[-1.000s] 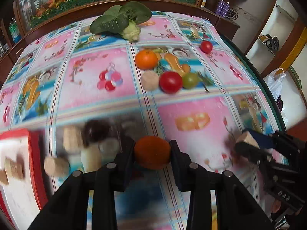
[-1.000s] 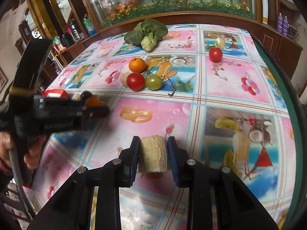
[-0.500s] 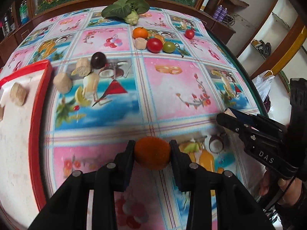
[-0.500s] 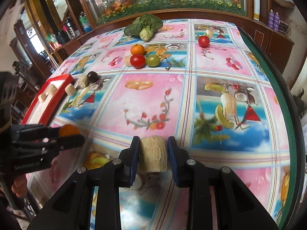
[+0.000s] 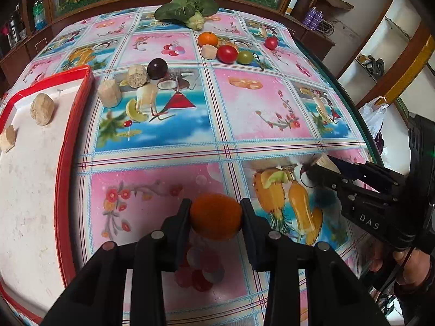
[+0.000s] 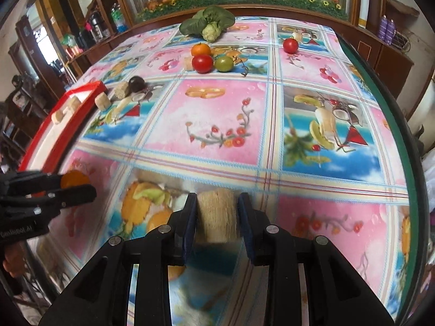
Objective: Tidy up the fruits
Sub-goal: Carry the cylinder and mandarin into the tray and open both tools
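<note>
Left wrist view shows the left gripper [image 5: 215, 216] with its jaws pressed against both sides of an orange fruit [image 5: 215, 216], held above the near part of the patterned tablecloth [image 5: 258, 108]. To its right the right gripper [image 5: 315, 167] comes in from the side, clamped on a tan fibrous chunk [image 5: 323, 160]; from this angle only a corner of that chunk is visible. In the right wrist view the right gripper [image 6: 217, 217] has its jaws closed narrowly on the same tan fibrous chunk [image 6: 216, 216], which stands roughly upright between the pads, though motion blur softens the cloth beneath it. At the left of the table lies a red-rimmed tray [image 5: 78, 125] with two tan chunks [image 5: 42, 108] resting on its white floor. Just outside the tray's far corner sit two more tan pieces [image 5: 110, 96] and a dark purple fruit [image 5: 157, 68], close together. Further back a small cluster gathers: an orange [image 5: 208, 38], a red tomato [image 5: 227, 53], a green tomato [image 5: 245, 57] and a pale chunk [image 5: 209, 51], touching or nearly so. A second red tomato [image 5: 271, 43] sits apart to the right, and a leafy green vegetable [image 5: 187, 9] lies at the far edge
</note>
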